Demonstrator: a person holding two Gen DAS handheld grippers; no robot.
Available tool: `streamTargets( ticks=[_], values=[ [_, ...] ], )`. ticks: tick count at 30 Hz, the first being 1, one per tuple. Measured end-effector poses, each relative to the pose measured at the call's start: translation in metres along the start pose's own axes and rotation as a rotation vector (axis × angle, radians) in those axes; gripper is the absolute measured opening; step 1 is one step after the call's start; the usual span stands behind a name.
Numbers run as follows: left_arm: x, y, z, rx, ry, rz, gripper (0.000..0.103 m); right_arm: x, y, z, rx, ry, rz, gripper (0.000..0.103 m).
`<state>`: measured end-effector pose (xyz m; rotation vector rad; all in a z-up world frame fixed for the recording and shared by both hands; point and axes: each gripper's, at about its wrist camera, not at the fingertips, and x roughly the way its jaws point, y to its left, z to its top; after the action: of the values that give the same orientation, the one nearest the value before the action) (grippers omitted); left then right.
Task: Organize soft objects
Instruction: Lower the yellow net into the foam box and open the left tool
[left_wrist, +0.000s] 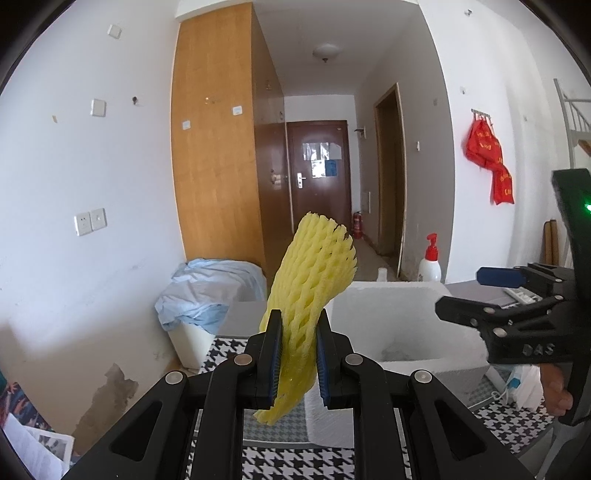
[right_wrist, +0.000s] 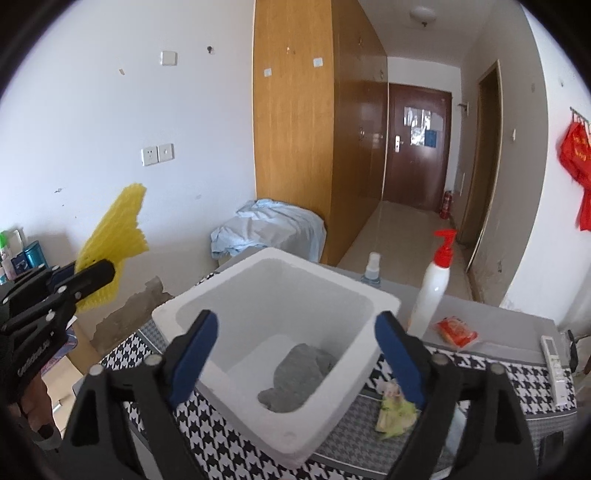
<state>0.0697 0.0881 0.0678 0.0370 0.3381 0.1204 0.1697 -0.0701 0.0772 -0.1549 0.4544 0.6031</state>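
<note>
Left gripper (left_wrist: 297, 354): jaws pressed in on a yellow foam net sleeve (left_wrist: 314, 280), pinched low on its length. Most of the sleeve stands up above the pads and leans to one side; a short tail hangs below. Held in the air, left of the box and clear of it.

Right gripper (right_wrist: 295, 354): jaws spread wide, nothing between them, hovering over the white foam box (right_wrist: 380, 299).

Box sits on the houndstooth cloth (right_wrist: 517, 369). A grey soft item (right_wrist: 299, 373) lies on its floor. A small yellow-green crumpled piece (right_wrist: 395, 410) lies on the cloth just beside the box, near the right fingertip.

Handling, by judgement: sleeve looks very light, springy, open-mesh; it squashes under the pads without harm. Grip well in from the end, since an edge hold could slip through the mesh. Should drop loosely once released.
</note>
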Motion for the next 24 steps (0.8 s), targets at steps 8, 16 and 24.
streamTargets(
  ticks=[8, 16, 24],
  values=[
    [0.008, -0.014, 0.007, 0.018, -0.001, -0.032, 0.018, -0.022, -0.015, -0.009, 0.047, -0.039, -0.009, 0.102],
    [0.019, -0.029, 0.010, 0.044, 0.018, -0.054, 0.018, -0.031, -0.035, -0.021, 0.083, -0.051, -0.014, 0.102],
    [0.033, -0.044, 0.014, 0.063, 0.049, -0.099, 0.018, -0.042, -0.057, -0.034, 0.109, -0.066, -0.017, 0.102]
  ],
)
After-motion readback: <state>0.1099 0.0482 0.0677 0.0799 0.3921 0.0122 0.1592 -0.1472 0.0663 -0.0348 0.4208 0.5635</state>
